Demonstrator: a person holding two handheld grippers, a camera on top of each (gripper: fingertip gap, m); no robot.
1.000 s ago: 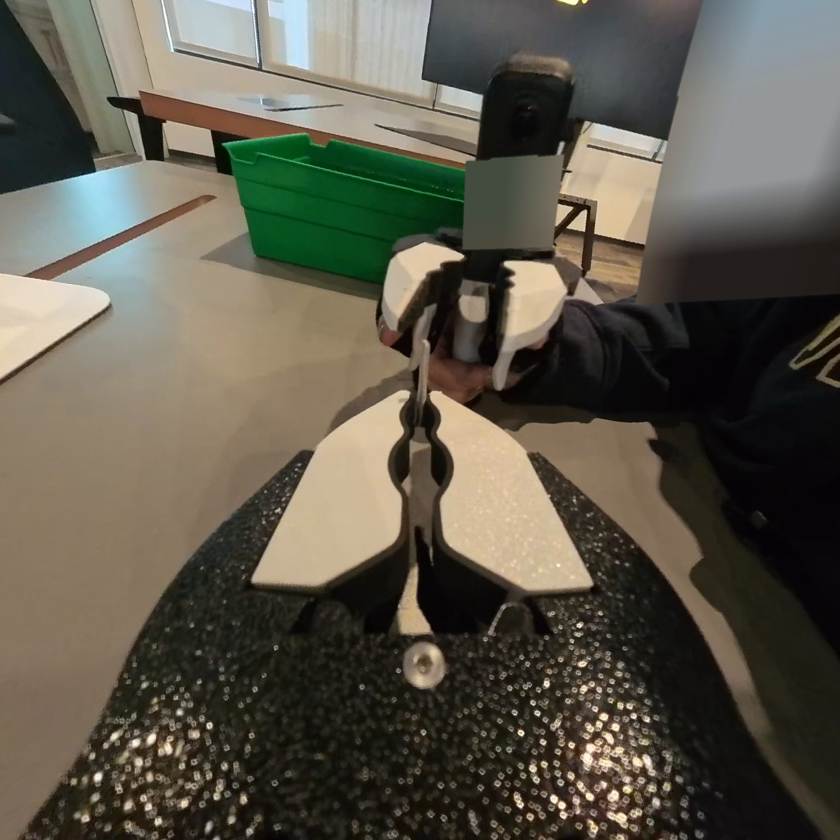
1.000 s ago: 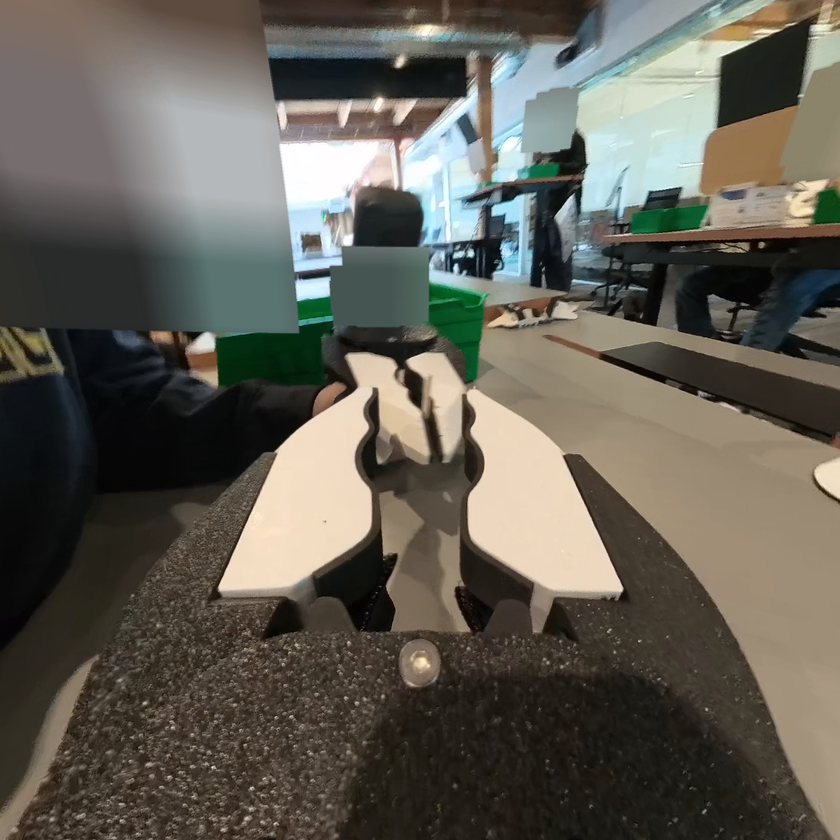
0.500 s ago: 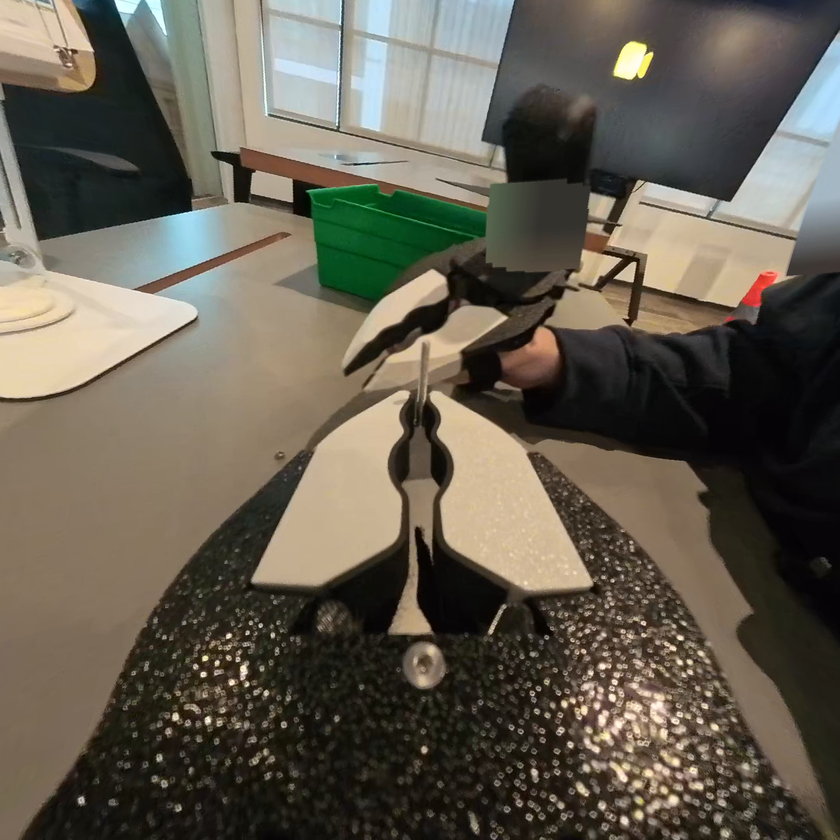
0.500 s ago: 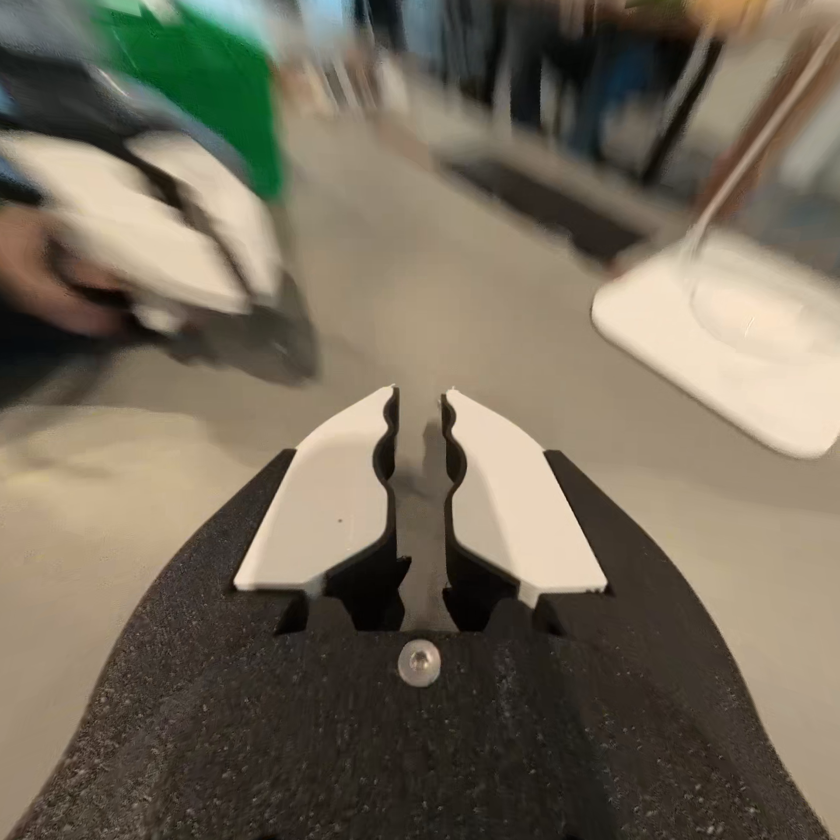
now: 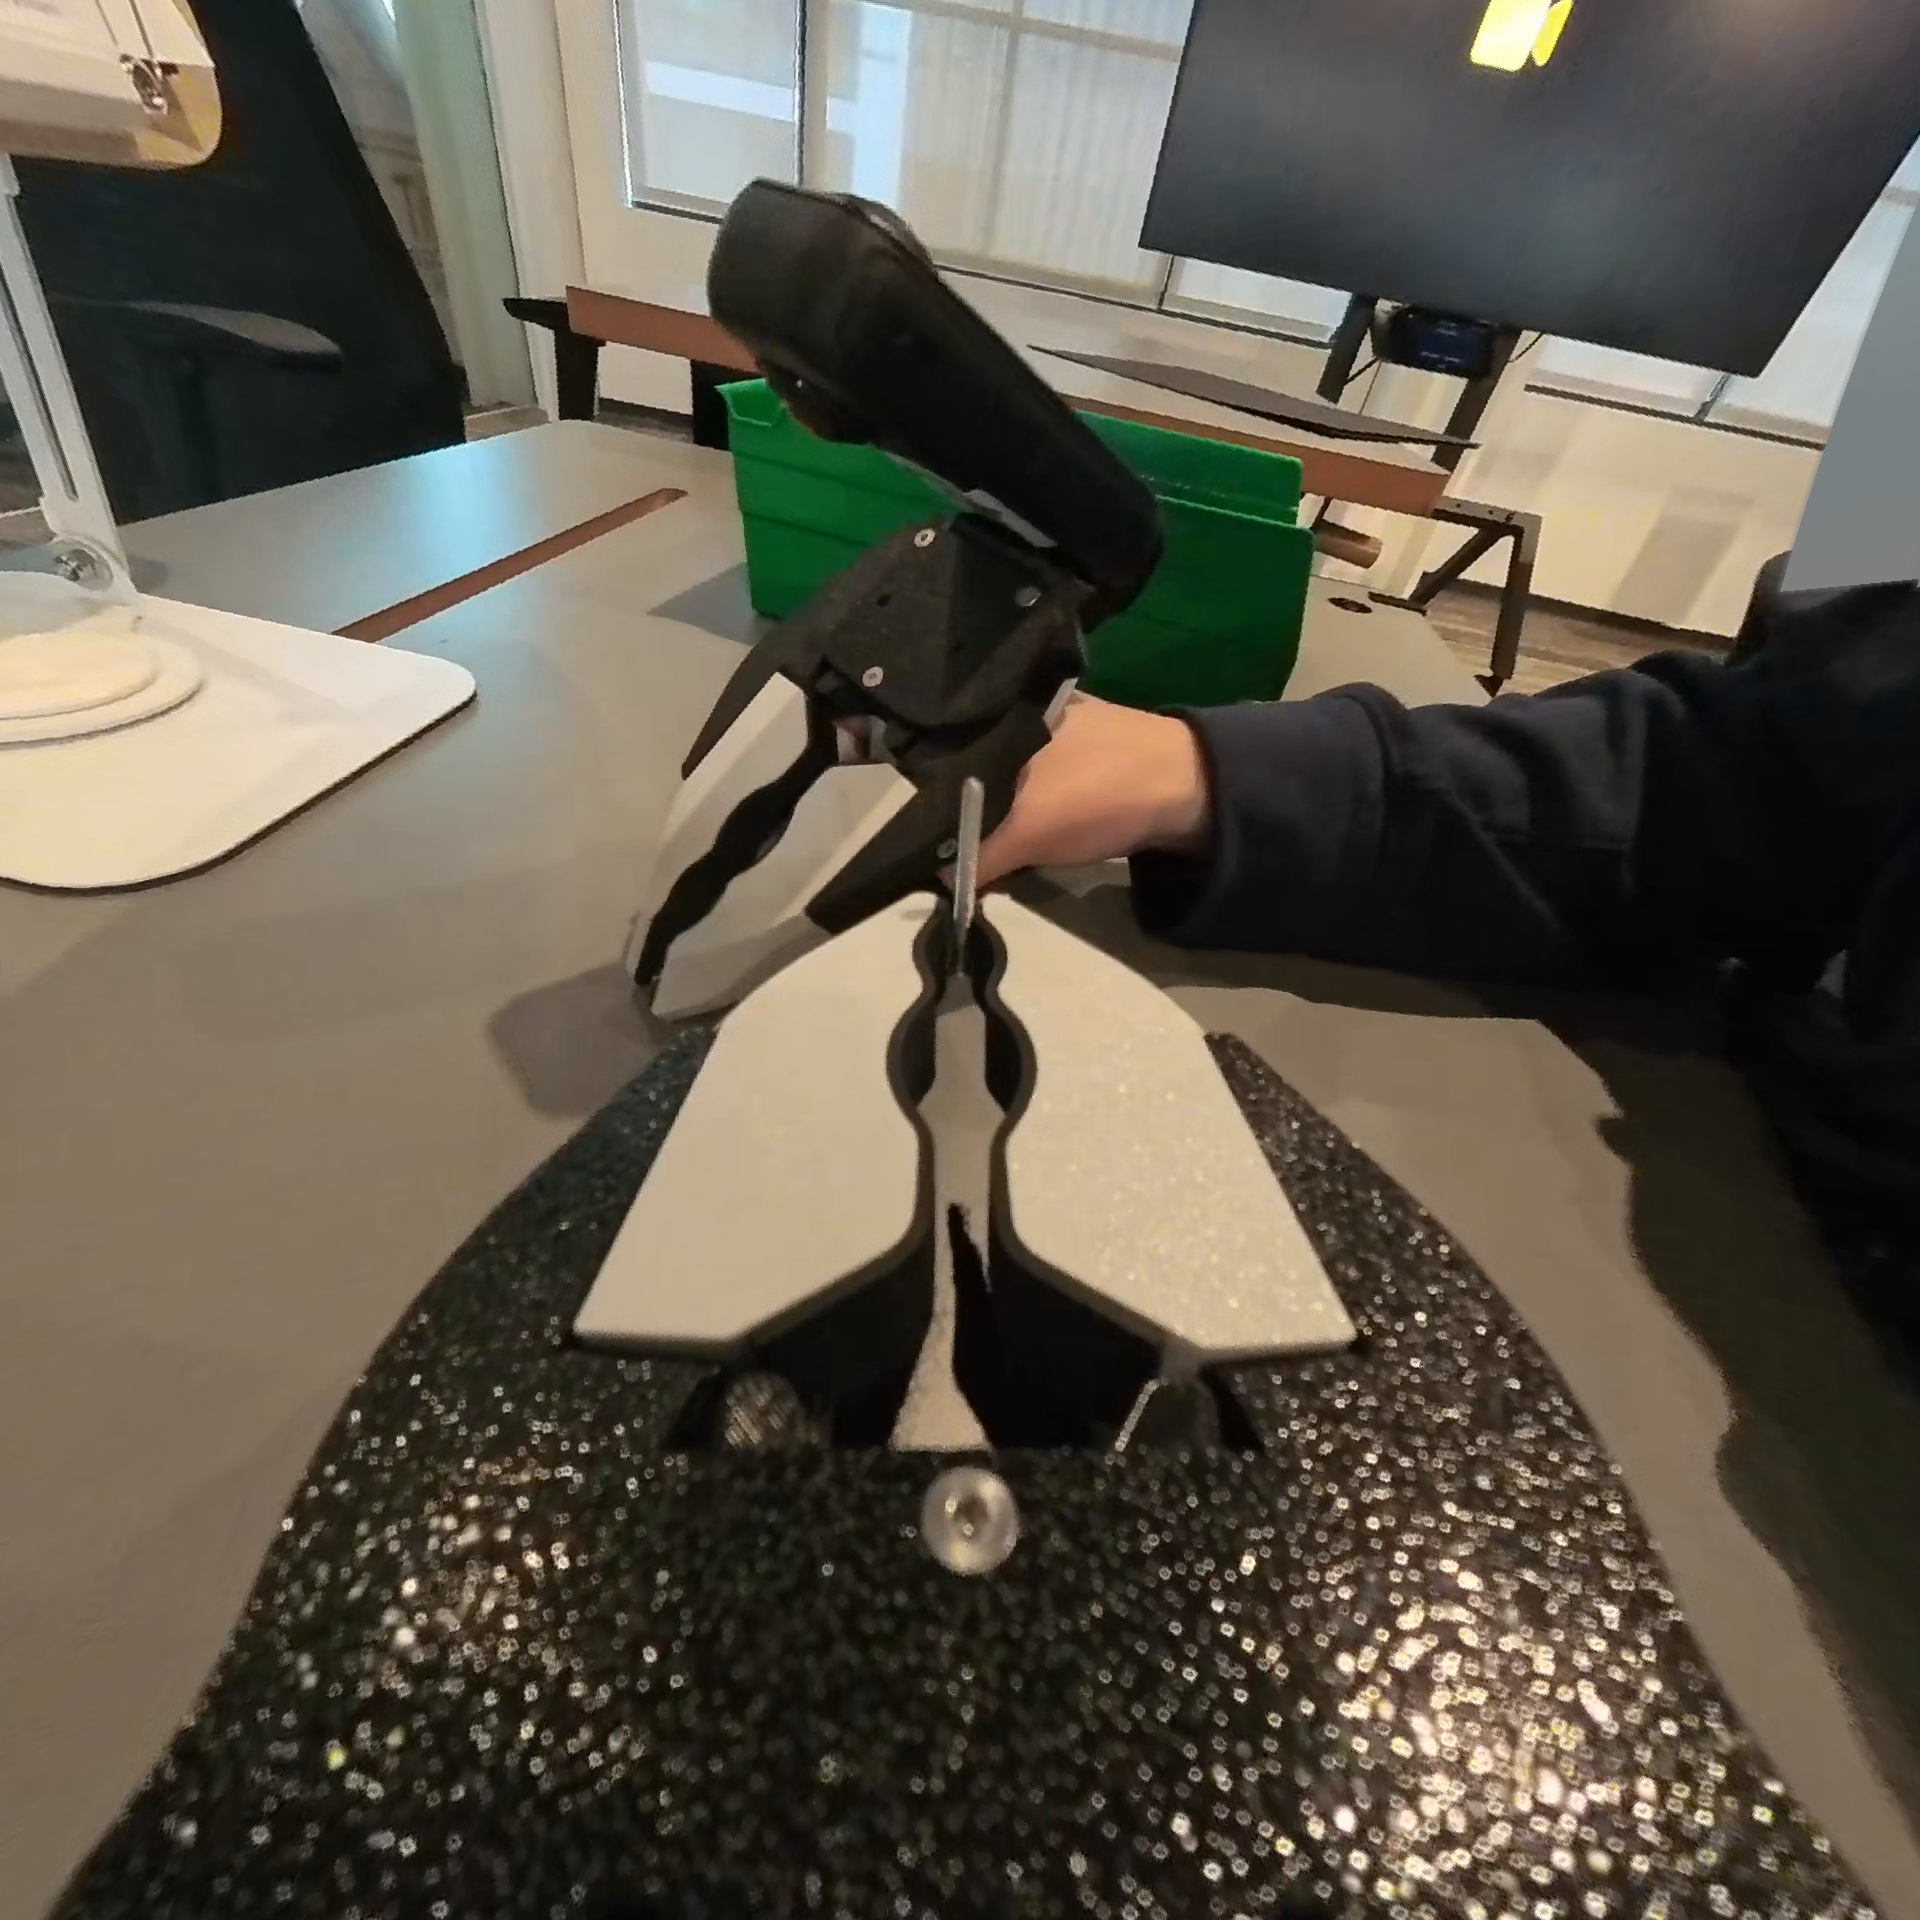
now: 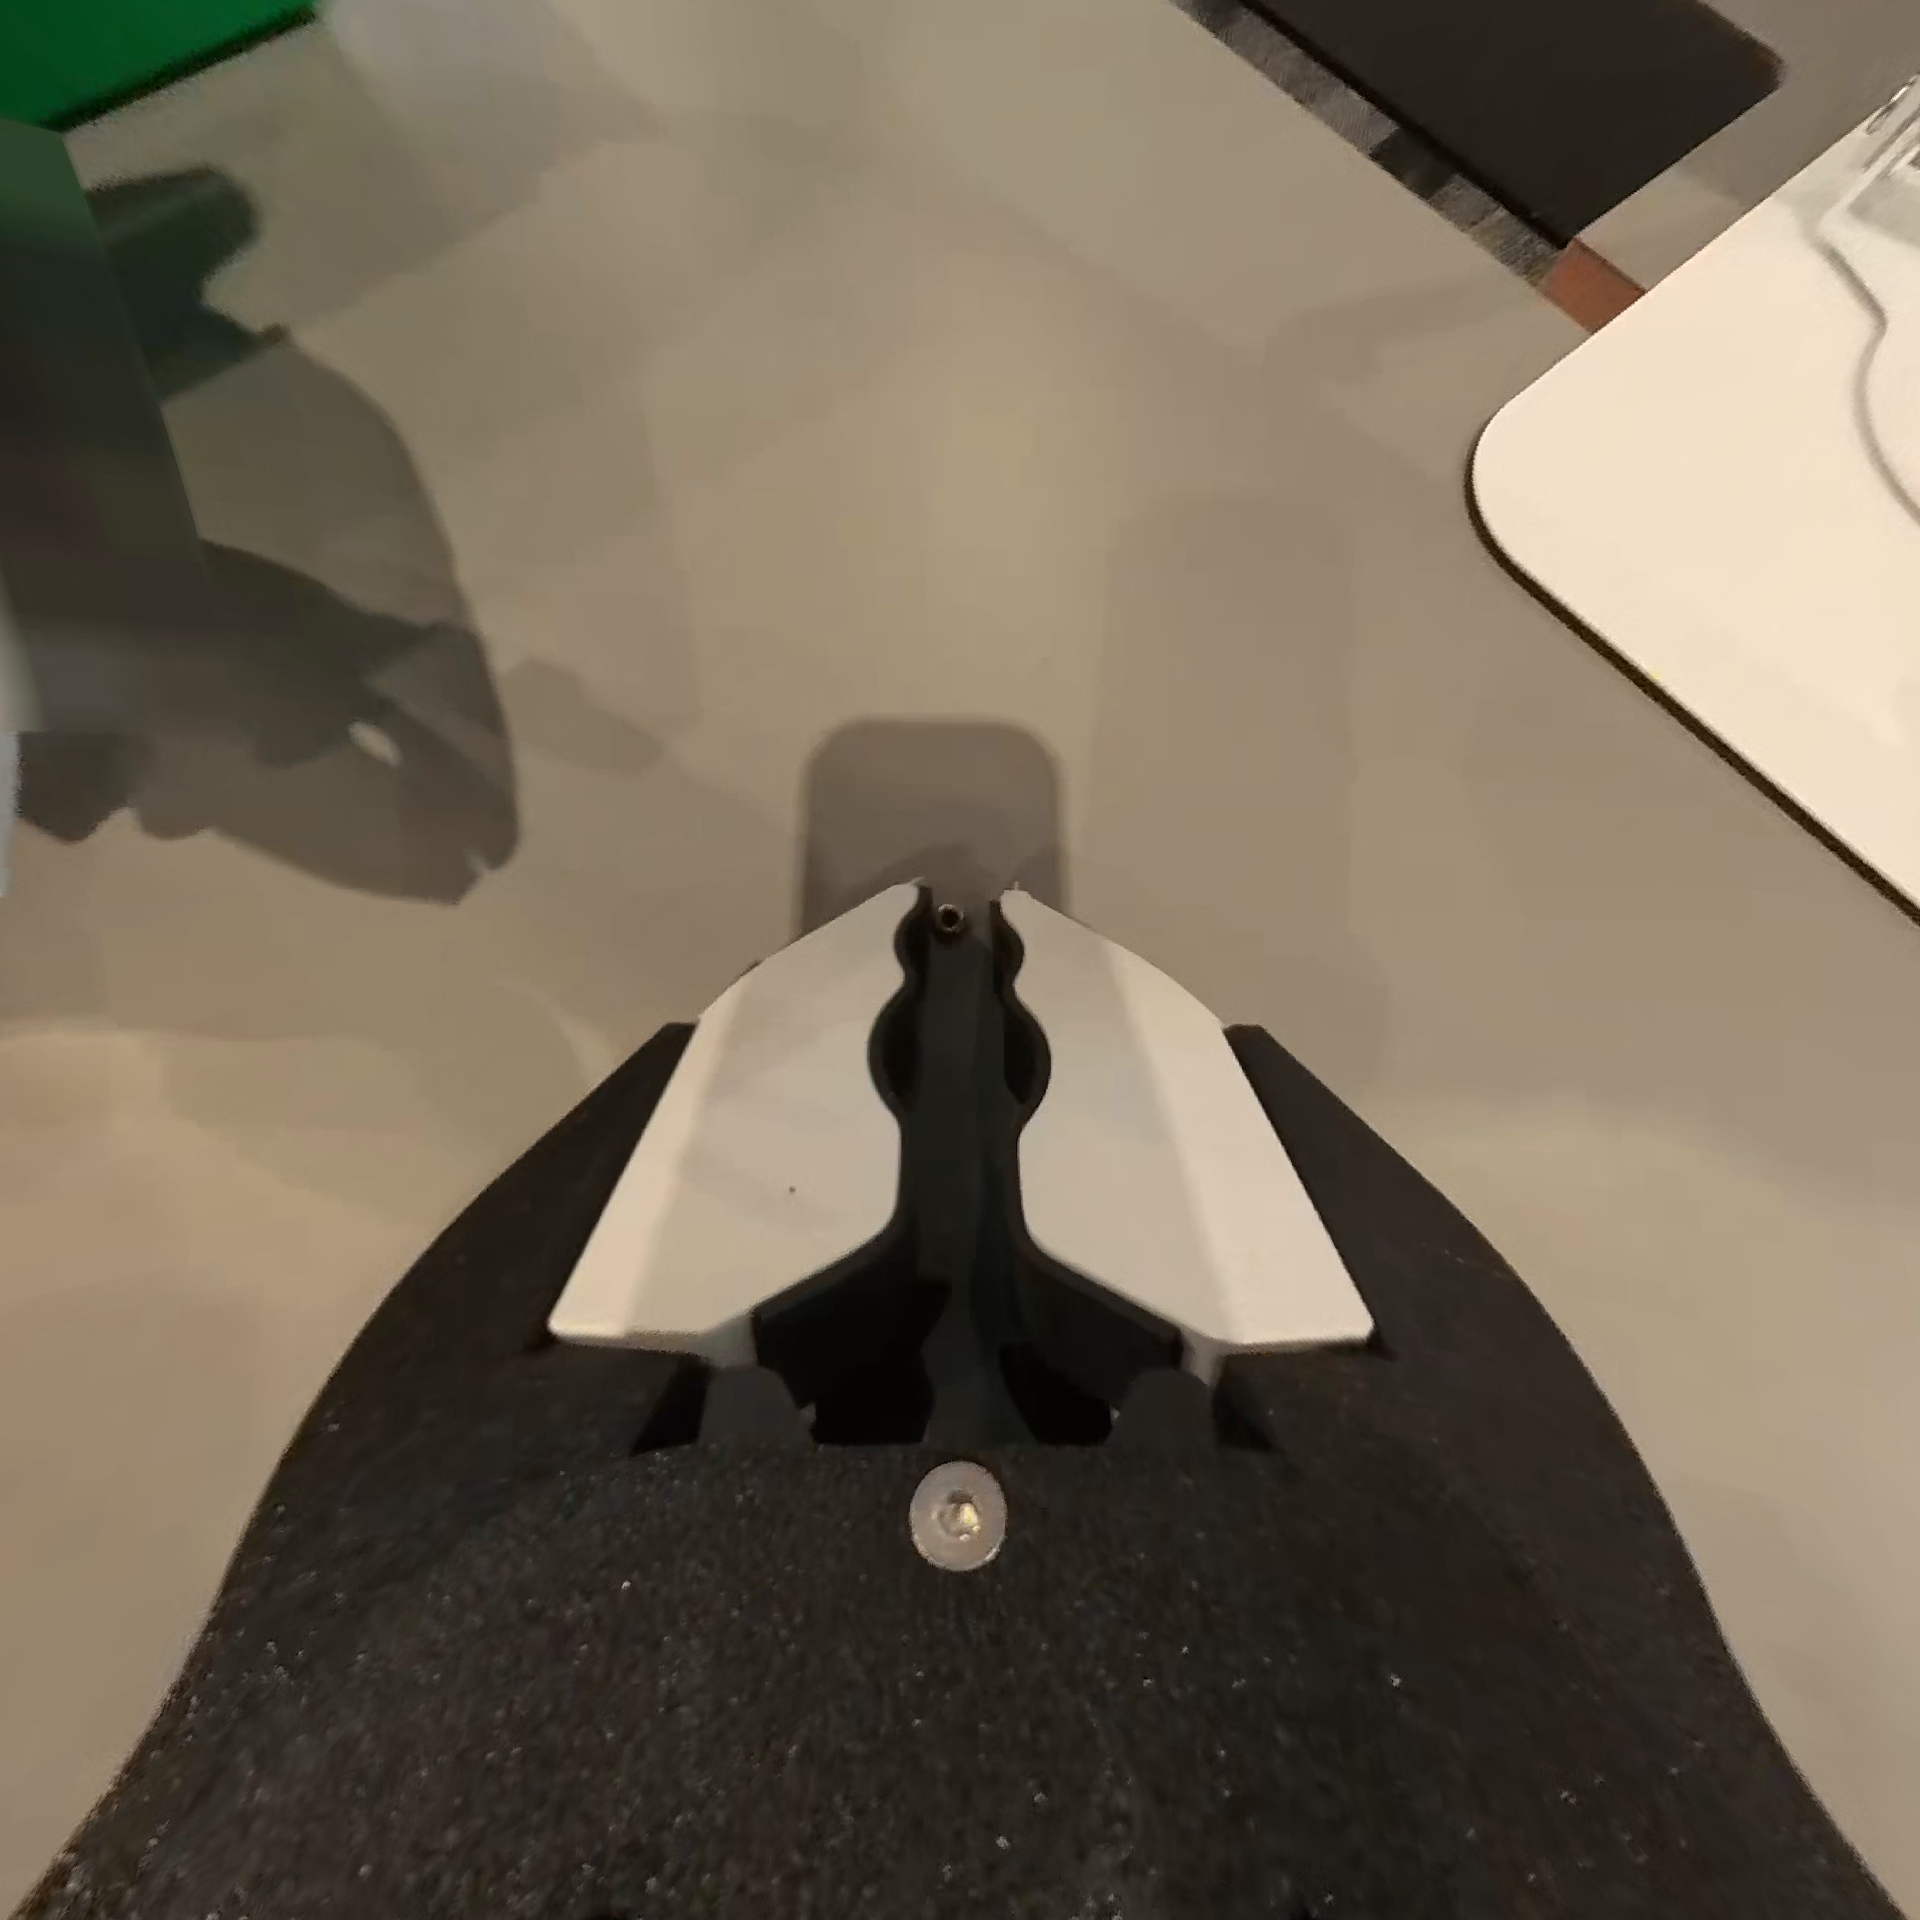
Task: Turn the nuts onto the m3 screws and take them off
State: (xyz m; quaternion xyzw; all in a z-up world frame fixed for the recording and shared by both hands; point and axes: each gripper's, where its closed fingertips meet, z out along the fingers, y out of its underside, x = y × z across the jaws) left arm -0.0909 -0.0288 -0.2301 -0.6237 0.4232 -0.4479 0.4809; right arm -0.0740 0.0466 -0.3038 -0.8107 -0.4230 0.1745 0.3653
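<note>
My left gripper (image 5: 961, 940) is shut on a thin metal screw (image 5: 968, 852), which stands upright out of its fingertips. My right gripper (image 6: 961, 906) points steeply down at the grey table (image 6: 935, 468), fingertips at the surface. A small dark nut (image 6: 948, 918) lies between its pads, close to the left pad (image 6: 904, 935), with a visible gap to the right pad. The pads do not press on it. In the left wrist view the right gripper (image 5: 727, 951) stands tilted just beyond the screw, with one fingertip (image 5: 646, 977) on the table.
A person's hand (image 5: 1091, 790) and dark sleeve (image 5: 1455, 810) hold the right gripper. A green bin (image 5: 1195, 582) stands behind it. A white board (image 5: 208, 748) lies at the left, also at the right in the right wrist view (image 6: 1714, 520), with a black mat (image 6: 1507, 104) beyond.
My right gripper left the screw, swung down to the table and narrowed its jaws around the nut lying there. My left gripper kept hold of the screw.
</note>
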